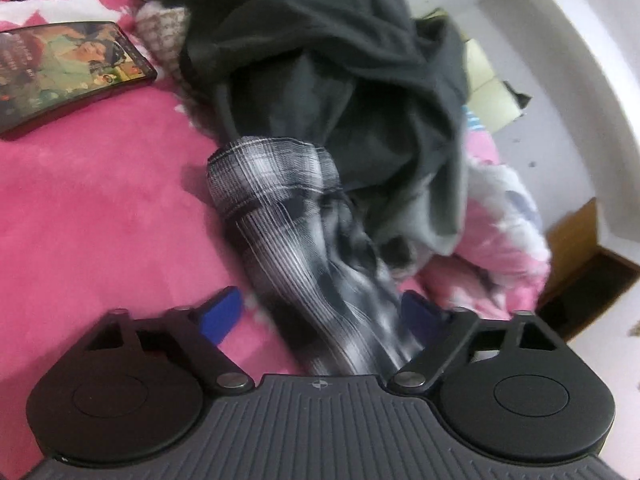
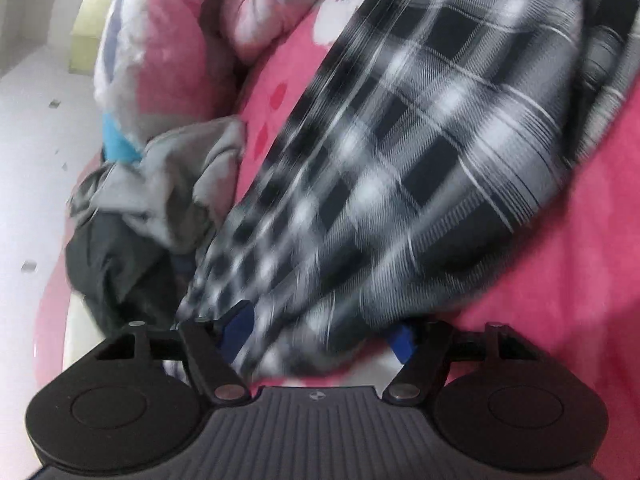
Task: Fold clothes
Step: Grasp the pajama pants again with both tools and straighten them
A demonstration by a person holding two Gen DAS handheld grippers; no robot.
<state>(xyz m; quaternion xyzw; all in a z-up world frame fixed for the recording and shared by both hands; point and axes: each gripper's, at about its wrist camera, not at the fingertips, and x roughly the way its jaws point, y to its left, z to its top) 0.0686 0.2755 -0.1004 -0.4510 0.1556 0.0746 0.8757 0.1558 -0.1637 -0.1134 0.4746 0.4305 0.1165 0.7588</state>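
In the left wrist view a black-and-white plaid garment (image 1: 304, 240) runs from between my left gripper's jaws up to a folded cuff, where a dark grey garment (image 1: 320, 60) lies over it. My left gripper (image 1: 320, 314) is open; the plaid cloth touches the right pad, and a gap of pink blanket shows beside the left pad. In the right wrist view, which is blurred, the same plaid garment (image 2: 420, 152) spreads across the bed. My right gripper (image 2: 320, 334) stands wide around its near end, its blue fingertips (image 2: 240, 328) partly covered by the cloth.
A pink fleece blanket (image 1: 100, 220) covers the bed. A picture-printed box (image 1: 60, 76) lies on it at the far left. A crumpled grey garment (image 2: 160, 184) and a fluffy pink quilt (image 2: 160, 40) sit at the bed's edge. White floor (image 2: 32, 140) and a wooden cabinet (image 1: 580, 264) lie beyond.
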